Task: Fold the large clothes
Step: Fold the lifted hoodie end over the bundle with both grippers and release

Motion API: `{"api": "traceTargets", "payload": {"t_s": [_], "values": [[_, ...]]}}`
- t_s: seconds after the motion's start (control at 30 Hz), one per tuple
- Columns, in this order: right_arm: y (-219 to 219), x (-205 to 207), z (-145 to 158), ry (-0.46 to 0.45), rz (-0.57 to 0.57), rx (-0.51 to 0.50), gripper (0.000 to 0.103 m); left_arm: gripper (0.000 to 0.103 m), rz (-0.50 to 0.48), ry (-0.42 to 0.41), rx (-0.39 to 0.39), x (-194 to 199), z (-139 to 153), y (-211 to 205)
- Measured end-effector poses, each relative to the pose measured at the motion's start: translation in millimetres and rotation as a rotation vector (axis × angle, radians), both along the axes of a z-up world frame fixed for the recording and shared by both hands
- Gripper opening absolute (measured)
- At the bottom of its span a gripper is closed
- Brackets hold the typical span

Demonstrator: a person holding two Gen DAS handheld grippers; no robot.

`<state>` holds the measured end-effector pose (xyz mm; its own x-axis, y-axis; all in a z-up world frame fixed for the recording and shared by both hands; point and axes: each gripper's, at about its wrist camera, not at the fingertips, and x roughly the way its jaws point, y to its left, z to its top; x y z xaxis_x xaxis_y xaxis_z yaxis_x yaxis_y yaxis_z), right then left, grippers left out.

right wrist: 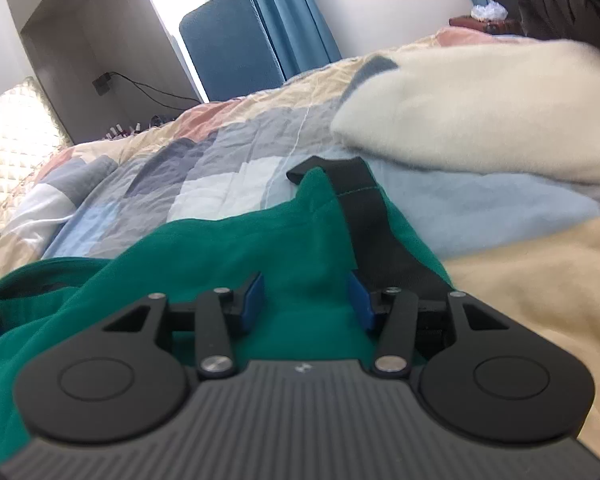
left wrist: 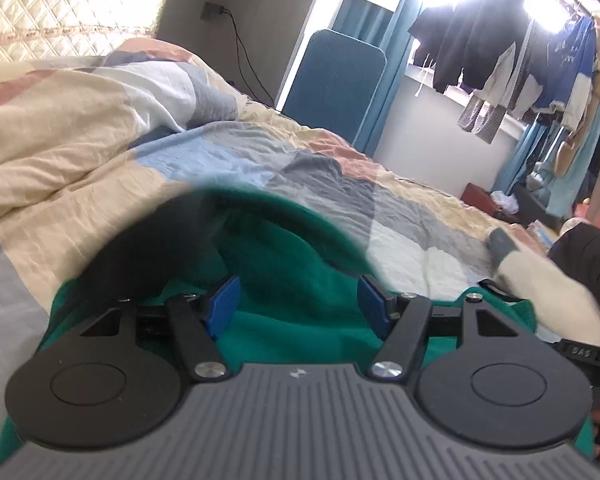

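Observation:
A green garment with black trim (left wrist: 284, 256) lies on the patchwork bed cover (left wrist: 100, 168). In the left wrist view its near part is raised and blurred right in front of my left gripper (left wrist: 296, 304), whose blue pads stand wide apart with green cloth between and below them. In the right wrist view the same garment (right wrist: 228, 248) lies under my right gripper (right wrist: 306, 300), also open, beside a black strip of trim (right wrist: 372, 224). Neither gripper pinches the cloth.
A cream fluffy garment (right wrist: 480, 108) lies on the bed to the right. A teal chair (left wrist: 332, 80) stands past the bed's far side. Clothes hang on a rack (left wrist: 520, 52) by the window. A quilted headboard (left wrist: 60, 0) is at the left.

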<state>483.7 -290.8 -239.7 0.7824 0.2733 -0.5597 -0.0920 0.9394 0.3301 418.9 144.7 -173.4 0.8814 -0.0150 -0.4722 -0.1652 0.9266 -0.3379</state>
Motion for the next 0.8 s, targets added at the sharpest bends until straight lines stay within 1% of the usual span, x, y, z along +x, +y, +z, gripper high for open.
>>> {"api": "traceTargets", "payload": {"t_s": [0.07, 0.23, 0.5, 0.63, 0.7, 0.8], "values": [[2, -5, 6, -0.012, 0.002, -0.022, 0.051, 0.070, 0.001, 0.002, -0.022, -6, 3, 2], [6, -30, 28, -0.061, 0.028, -0.026, 0.051, 0.070, -0.001, 0.011, -0.015, -26, 12, -2], [31, -82, 62, -0.156, 0.146, -0.045, 0.051, 0.070, -0.061, 0.011, 0.051, -59, 24, -23], [48, -104, 70, -0.186, 0.217, -0.044, 0.051, 0.070, -0.092, 0.015, 0.077, -72, 22, -31], [58, -111, 71, -0.200, 0.246, -0.062, 0.051, 0.070, -0.106, 0.017, 0.065, -75, 19, -30], [71, -112, 63, -0.180, 0.283, -0.097, 0.051, 0.070, -0.124, 0.014, 0.048, -75, 10, -26]]}}
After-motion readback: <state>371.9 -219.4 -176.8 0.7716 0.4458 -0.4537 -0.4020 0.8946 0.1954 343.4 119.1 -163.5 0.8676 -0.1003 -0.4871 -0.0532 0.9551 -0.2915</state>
